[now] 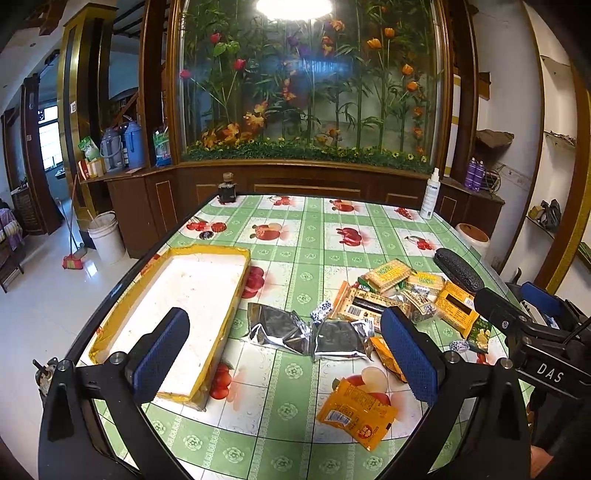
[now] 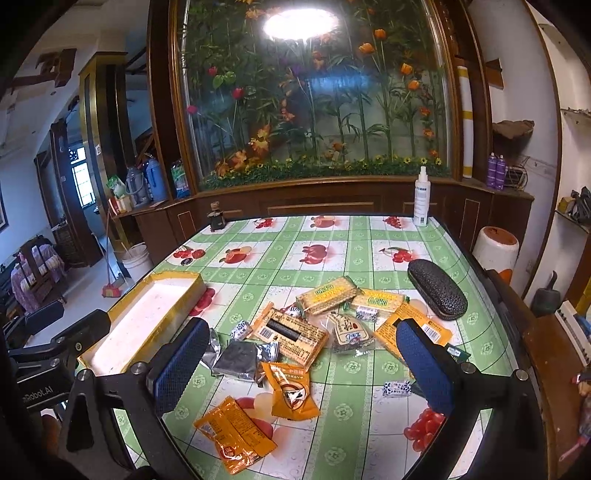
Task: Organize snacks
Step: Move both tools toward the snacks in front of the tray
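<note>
The left gripper [image 1: 291, 349] is seen with jaws spread wide and nothing held; the right gripper [image 2: 301, 363] likewise stands released and empty. Snack packets [image 2: 295, 336] are scattered at centre frame on the green checked tablecloth [image 2: 332, 254]. A yellow-rimmed white tray [image 1: 177, 295] lies at lower left, apart from them. A black case [image 2: 437, 293] rests at right of the packets.

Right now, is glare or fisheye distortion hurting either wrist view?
Left wrist: the ceiling lamp's reflection blows out on the glass, table edge bows strongly, snacks stay sharp. Right wrist: same blown-out glare, silver packet shines mildly, labels remain readable.
</note>
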`<state>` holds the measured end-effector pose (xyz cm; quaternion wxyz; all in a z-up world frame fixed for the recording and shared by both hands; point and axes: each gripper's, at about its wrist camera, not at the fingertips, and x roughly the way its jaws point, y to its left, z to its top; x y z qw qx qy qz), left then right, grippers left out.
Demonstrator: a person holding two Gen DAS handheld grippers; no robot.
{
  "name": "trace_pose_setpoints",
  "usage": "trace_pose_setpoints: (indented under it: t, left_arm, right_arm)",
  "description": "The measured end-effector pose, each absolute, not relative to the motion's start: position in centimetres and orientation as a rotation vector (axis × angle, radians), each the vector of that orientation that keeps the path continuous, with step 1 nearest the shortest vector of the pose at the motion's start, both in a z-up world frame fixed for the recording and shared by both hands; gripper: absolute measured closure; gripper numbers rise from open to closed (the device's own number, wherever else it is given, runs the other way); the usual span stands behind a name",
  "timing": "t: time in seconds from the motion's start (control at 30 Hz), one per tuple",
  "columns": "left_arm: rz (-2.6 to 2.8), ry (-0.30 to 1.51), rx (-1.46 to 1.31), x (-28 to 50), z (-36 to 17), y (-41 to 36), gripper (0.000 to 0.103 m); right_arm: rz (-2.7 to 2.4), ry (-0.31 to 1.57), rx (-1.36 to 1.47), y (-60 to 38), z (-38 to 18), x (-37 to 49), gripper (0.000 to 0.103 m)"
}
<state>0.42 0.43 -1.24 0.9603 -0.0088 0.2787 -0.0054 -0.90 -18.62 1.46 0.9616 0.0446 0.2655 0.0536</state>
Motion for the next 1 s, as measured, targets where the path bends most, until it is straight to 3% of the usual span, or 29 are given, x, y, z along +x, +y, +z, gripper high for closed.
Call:
trace_pose_setpoints:
  t: [1.0]
  left_arm:
    - [-0.03, 0.629, -0.026, 0.7, -2.4, -0.1, 0.0]
  right_arm:
    - [-0.092, 0.557, -0.051, -18.2, 0.8, -0.9, 0.001]
